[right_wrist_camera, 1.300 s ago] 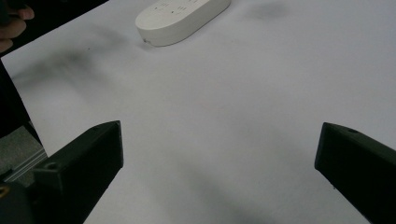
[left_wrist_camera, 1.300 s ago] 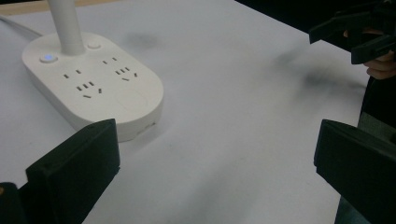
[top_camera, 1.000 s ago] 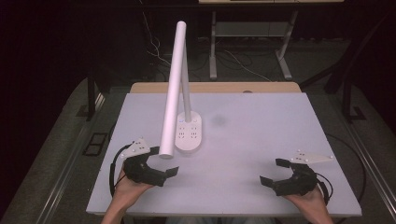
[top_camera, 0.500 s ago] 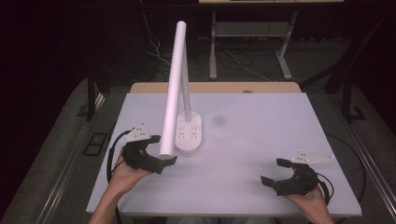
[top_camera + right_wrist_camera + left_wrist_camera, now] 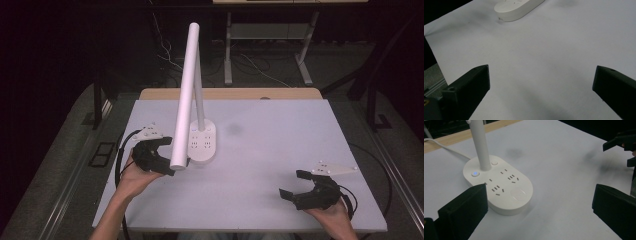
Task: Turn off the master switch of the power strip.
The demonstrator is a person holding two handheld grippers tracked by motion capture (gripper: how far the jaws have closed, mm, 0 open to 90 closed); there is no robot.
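Reaching my left gripper toward white oval plastic lamp base with sockets, standing left of centre on white table. Jaws wide apart, empty. Right gripper likewise agape, idle near edge. Next: line up on round button, press gently.

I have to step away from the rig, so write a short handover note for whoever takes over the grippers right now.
Left gripper: open, beside the near end of the lamp base, touching nothing as far as the pictures tell.
Right gripper: open, empty, at the table's near right, well away from the lamp.
Things: the white desk lamp stands upright at the table's left, its long head slanting down toward the left gripper. A small blue light glows on the base; the round pad at its near end is untouched.
Done: nothing visible on the lamp.
Left: probably close in and press or grip the lamp.
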